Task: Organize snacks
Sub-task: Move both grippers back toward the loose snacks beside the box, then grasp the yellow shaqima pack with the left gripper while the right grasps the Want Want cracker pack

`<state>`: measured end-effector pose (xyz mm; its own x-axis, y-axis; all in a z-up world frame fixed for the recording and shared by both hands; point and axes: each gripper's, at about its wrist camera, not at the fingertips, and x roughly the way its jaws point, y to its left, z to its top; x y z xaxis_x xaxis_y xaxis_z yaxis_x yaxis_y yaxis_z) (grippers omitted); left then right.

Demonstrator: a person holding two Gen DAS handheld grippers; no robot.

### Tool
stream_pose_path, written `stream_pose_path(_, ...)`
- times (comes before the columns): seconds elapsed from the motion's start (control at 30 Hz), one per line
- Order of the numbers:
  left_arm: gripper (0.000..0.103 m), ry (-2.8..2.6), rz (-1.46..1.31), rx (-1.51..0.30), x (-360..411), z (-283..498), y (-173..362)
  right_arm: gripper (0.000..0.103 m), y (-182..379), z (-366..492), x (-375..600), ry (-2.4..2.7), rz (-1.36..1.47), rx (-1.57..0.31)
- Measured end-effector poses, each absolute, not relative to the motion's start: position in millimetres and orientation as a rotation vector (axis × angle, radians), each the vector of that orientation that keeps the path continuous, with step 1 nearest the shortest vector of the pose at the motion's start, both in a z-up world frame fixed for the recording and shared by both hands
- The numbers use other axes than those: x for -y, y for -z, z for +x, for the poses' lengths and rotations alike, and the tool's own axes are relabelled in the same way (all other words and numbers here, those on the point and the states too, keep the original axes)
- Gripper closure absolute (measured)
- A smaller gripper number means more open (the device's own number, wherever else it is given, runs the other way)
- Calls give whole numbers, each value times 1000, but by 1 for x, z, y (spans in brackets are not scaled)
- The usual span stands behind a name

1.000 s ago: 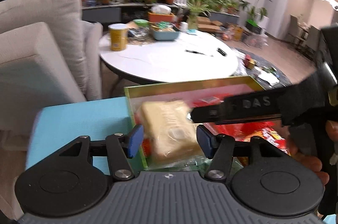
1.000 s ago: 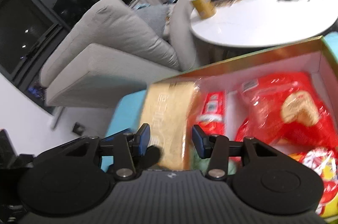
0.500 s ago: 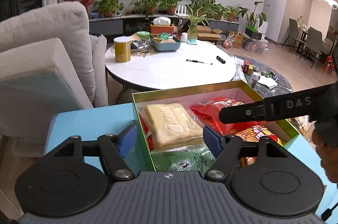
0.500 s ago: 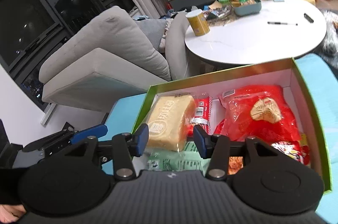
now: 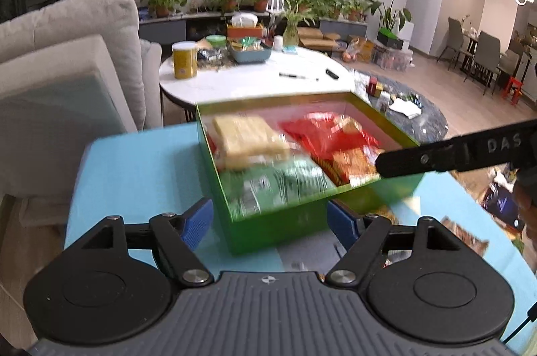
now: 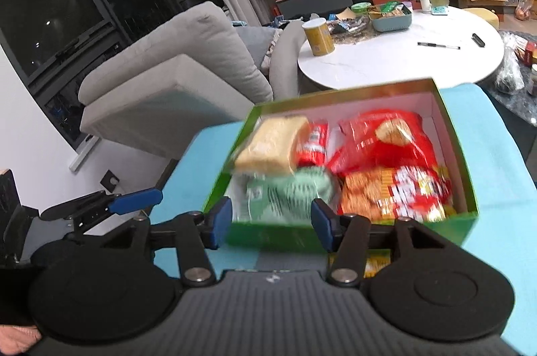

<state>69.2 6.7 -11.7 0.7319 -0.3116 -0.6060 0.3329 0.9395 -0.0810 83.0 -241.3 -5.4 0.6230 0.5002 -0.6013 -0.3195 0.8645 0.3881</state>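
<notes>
While both tools hang back from it, the green snack box point(image 5: 285, 228) sits on the light-blue tabletop point(image 5: 134, 174) directly ahead of and below them, its long axis running away from the cameras toward the white round table point(image 6: 386, 64). Its near wall lies just beyond both sets of pads, so I judge neither hand clearly nearer, though the left one looks slightly closer.

Inside, the red chip bag point(image 6: 386, 141) fills the far right, the tan cracker pack point(image 6: 272, 144) lies at the far left, the green packet point(image 6: 285, 191) sits at the near left, and the orange-and-red biscuit pack point(image 6: 389, 191) at the near right.

Empty, the left tool point(image 5: 270, 221) stands about half open, its jaws having just been widening. Likewise empty, the right tool point(image 6: 272, 218) is parted less widely, also just opening.

Only "DAS" is readable, on the right tool's side in the left view; the packet print is blurred.
</notes>
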Motion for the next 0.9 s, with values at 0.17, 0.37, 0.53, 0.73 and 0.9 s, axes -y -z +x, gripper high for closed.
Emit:
stream_pose_path(0.17,31,369,36,-690,-2,52,21,51,9,66,248,-456,248,-768)
stream_pose_path(0.37,31,374,43,-714,5,41,29,51,11,46,263,-434,252,-760)
stream_pose_path(0.53,31,383,53,-743,8,29,39,50,15,34,265,-431,238,-765)
stream_pose_path(0.73,31,377,86,-772,5,22,50,49,23,25,261,-435,201,-770)
stream_pose_path(0.9,31,392,115,-798,8,22,59,44,26,20,257,-437,171,-767)
